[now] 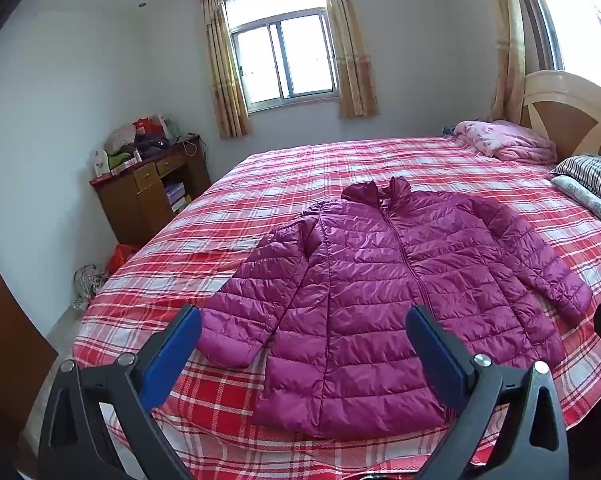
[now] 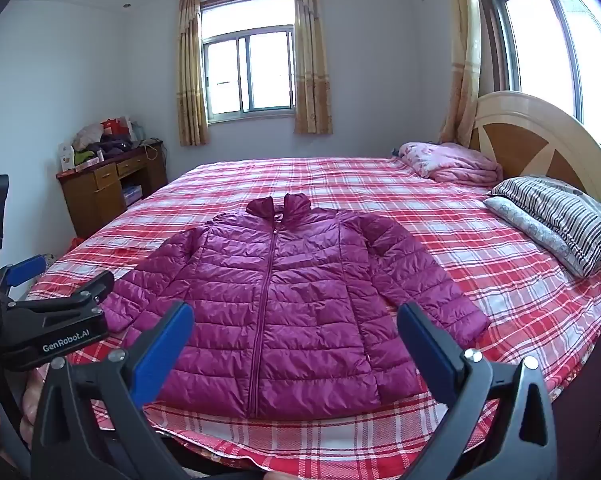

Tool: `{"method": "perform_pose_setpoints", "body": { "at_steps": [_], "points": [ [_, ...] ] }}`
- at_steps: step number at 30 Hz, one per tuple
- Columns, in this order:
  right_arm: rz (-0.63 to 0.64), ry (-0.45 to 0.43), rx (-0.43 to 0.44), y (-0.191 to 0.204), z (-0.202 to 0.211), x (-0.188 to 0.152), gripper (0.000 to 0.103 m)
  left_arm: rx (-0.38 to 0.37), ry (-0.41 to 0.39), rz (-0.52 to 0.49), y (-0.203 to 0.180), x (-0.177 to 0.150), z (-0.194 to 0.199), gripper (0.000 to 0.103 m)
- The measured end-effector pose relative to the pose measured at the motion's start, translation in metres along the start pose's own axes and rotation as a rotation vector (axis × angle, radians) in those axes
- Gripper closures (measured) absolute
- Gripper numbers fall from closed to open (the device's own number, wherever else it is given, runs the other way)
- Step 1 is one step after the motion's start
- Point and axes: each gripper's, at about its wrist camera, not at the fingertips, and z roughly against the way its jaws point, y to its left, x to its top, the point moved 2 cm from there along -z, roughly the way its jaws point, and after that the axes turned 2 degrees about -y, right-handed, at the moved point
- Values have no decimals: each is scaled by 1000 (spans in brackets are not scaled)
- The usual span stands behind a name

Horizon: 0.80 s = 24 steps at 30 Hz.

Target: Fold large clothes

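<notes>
A magenta quilted puffer jacket (image 1: 388, 280) lies flat and zipped on the red plaid bed sheet (image 1: 284, 176), collar away from me, both sleeves spread at its sides. It also shows in the right wrist view (image 2: 284, 304). My left gripper (image 1: 303, 316) is open and empty, held above the jacket's hem near its left sleeve. My right gripper (image 2: 295, 312) is open and empty, held above the hem at the jacket's middle. The left gripper's body (image 2: 56, 320) shows at the left edge of the right wrist view.
Folded pink bedding (image 2: 452, 164) and a striped pillow (image 2: 556, 216) lie by the wooden headboard (image 2: 540, 144) on the right. A cluttered wooden desk (image 2: 108, 184) stands against the far left wall. Bags (image 1: 100, 272) lie on the floor beside the bed.
</notes>
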Motion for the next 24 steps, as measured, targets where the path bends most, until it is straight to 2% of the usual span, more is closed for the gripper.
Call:
{"method": "perform_pose_setpoints", "body": {
  "at_steps": [24],
  "points": [
    [-4, 8, 1, -1, -2, -2, 0, 22, -9, 21, 7, 2, -1, 1]
  ]
}}
